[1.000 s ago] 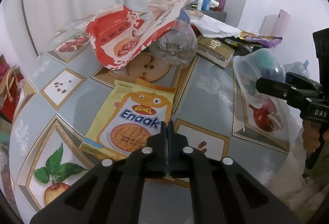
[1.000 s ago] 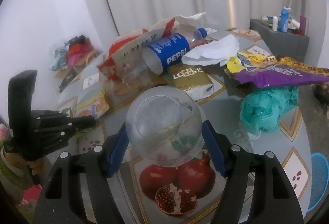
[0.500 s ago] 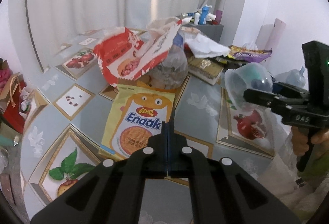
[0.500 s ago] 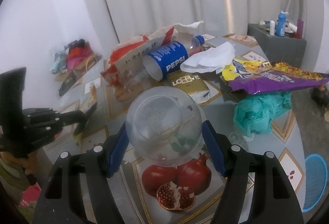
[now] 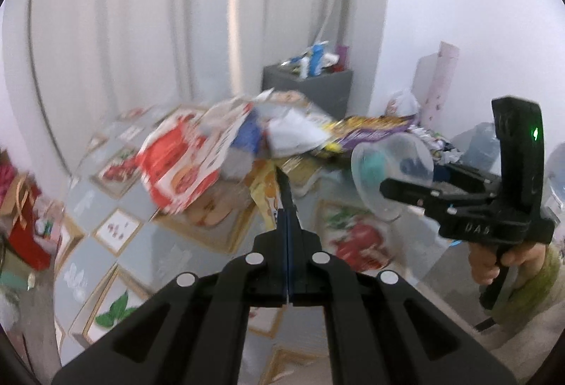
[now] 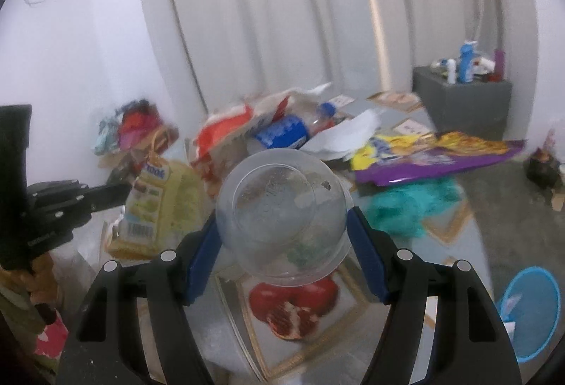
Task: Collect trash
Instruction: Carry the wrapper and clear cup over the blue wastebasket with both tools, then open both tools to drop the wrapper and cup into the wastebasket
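Note:
My left gripper [image 5: 286,226] is shut on the yellow Enaak snack packet [image 5: 265,189] and holds it edge-on above the table. From the right wrist view the packet [image 6: 160,205] hangs from the left gripper [image 6: 120,196]. My right gripper [image 6: 282,233] is shut on a clear plastic cup [image 6: 282,215], held above the table; the cup [image 5: 390,178] and the right gripper [image 5: 399,192] show at the right of the left wrist view.
On the fruit-patterned tablecloth [image 6: 448,226] lie a red and white bag [image 5: 180,166], a Pepsi bottle [image 6: 286,134], white paper [image 6: 346,134], a purple snack bag [image 6: 434,155] and a teal plastic bag [image 6: 409,208]. A blue bin [image 6: 529,300] stands at the lower right. A grey cabinet [image 6: 462,99] stands behind.
My left gripper has lifted the Enaak packet off the table and risen. My right gripper has also risen with the cup. Both views are blurred by motion.

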{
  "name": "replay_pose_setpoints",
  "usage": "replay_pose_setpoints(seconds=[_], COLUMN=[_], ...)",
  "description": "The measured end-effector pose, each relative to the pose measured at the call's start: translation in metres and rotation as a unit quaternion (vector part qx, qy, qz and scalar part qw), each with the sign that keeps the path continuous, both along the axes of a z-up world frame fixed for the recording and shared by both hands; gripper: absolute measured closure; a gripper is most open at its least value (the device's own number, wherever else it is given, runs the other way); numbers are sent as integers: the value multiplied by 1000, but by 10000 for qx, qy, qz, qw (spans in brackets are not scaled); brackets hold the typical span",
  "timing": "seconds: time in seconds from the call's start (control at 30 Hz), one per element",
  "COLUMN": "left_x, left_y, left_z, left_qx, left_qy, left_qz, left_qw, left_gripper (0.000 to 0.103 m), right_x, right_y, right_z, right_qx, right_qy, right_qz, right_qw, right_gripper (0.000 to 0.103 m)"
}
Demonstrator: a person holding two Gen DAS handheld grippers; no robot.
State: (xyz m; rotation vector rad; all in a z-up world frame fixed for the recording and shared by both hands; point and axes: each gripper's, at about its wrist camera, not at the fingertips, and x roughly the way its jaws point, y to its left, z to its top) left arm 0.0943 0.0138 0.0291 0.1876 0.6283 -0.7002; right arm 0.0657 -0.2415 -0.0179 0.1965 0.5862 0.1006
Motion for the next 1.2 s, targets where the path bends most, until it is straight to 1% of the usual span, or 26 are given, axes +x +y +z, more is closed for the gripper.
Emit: replay_pose_setpoints(seconds=[0.1,0.17,0.3,0.4,0.47,0.5,0.53,0.57,0.6,0.67,0.77,0.83,0.87,0.93,1.0,1.03,1.07,1.1,1.2], left_x=[-7,-10,-17,-20,-21,-20,-18,-17,-16,-15,-8,-6,-7,-5,-1,1,2,2,8], left_y=[-22,-39,-91,-143,-173,-194,-215,-240,-255,-296,-369,-408,-426,-468,-503,-520,-536,-549,-581], left_z=[13,19,33,41,44,44,44,42,40,32,7,-11,-19,-43,-66,-78,-90,-99,-127], left_qx=[-86,-148,-247,-325,-368,-389,-397,-399,-389,-357,-229,-47,48,278,492,593,717,801,1001], left_qy=[-108,-126,-194,-159,-95,-13,78,179,253,508,1069,1292,1345,1586,1782,1859,1885,1919,2158], left_qz=[-291,-515,-1152,-1751,-2056,-2258,-2449,-2642,-2763,-3056,-3416,-3543,-3579,-3698,-3665,-3644,-3635,-3607,-3525], left_qw=[9995,9985,9928,9839,9779,9734,9687,9635,9599,9501,9334,9261,9240,9150,9119,9106,9095,9092,9051], left_gripper=[103,103,103,103,103,103,103,103,103,103,103,103,103,103,103,103,103,103,103], right_x=[-19,-35,-68,-97,-112,-120,-130,-135,-140,-149,-153,-149,-145,-142,-138,-134,-138,-136,-136], right_y=[-19,-38,-79,-121,-143,-153,-170,-179,-188,-212,-245,-269,-277,-300,-316,-329,-337,-348,-362], right_z=[5,8,10,4,-4,-8,-15,-19,-25,-37,-57,-75,-82,-99,-113,-126,-131,-142,-155], right_qx=[37,77,69,173,261,322,421,465,509,649,862,951,982,1109,1210,1311,1370,1424,1546], right_qy=[-109,-186,-274,-248,-185,-148,-93,-56,-6,99,257,411,488,615,722,785,819,903,1006], right_qz=[-280,-563,-1227,-1894,-2262,-2440,-2723,-2876,-3052,-3425,-3817,-4007,-4074,-4188,-4284,-4334,-4362,-4470,-4542], right_qw=[9995,9982,9920,9814,9736,9691,9612,9566,9509,9372,9199,9103,9066,8992,8925,8882,8856,8785,8716], right_gripper=[37,37,37,37,37,37,37,37,37,37,37,37,37,37,37,36,36,36,35])
